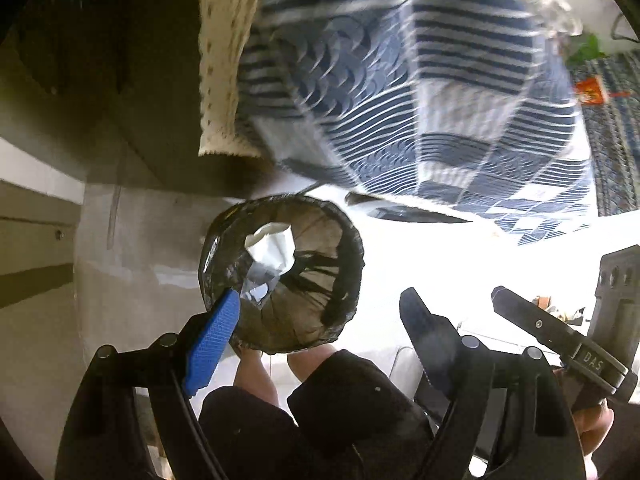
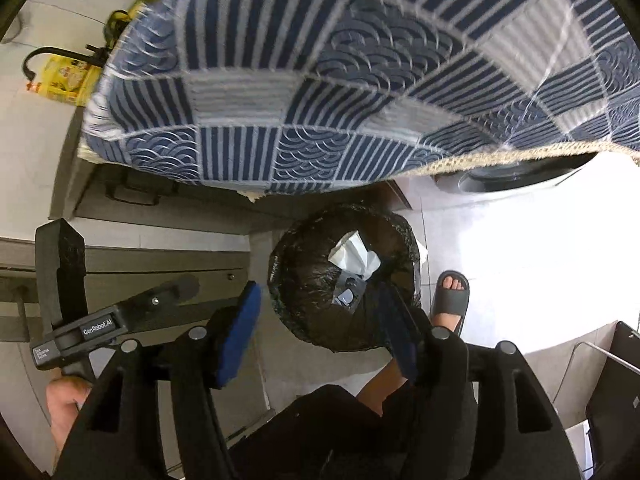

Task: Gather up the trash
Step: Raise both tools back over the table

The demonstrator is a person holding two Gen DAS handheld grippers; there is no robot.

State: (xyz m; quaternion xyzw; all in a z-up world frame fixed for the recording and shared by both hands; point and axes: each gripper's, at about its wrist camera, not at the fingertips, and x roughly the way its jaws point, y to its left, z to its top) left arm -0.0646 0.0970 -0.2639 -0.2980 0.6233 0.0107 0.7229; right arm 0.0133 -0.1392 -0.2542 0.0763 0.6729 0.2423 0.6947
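Note:
A round trash bin (image 1: 324, 280) lined with a black plastic bag stands on the floor below both grippers; it also shows in the right wrist view (image 2: 316, 284). Crumpled white paper trash (image 1: 270, 252) lies inside it, also seen in the right wrist view (image 2: 354, 256). My left gripper (image 1: 320, 316) is open and empty above the bin, its blue-padded fingers (image 1: 212, 344) spread wide. My right gripper (image 2: 322, 328) is open and empty above the bin too. Each gripper appears at the edge of the other's view.
A table with a blue and white patterned cloth (image 2: 320, 92) hangs over the bin's far side. A cream knitted cloth (image 1: 224, 60) hangs beside it. The person's sandalled foot (image 2: 450, 300) stands right of the bin. Grey cabinet drawers (image 2: 132, 208) are at the left.

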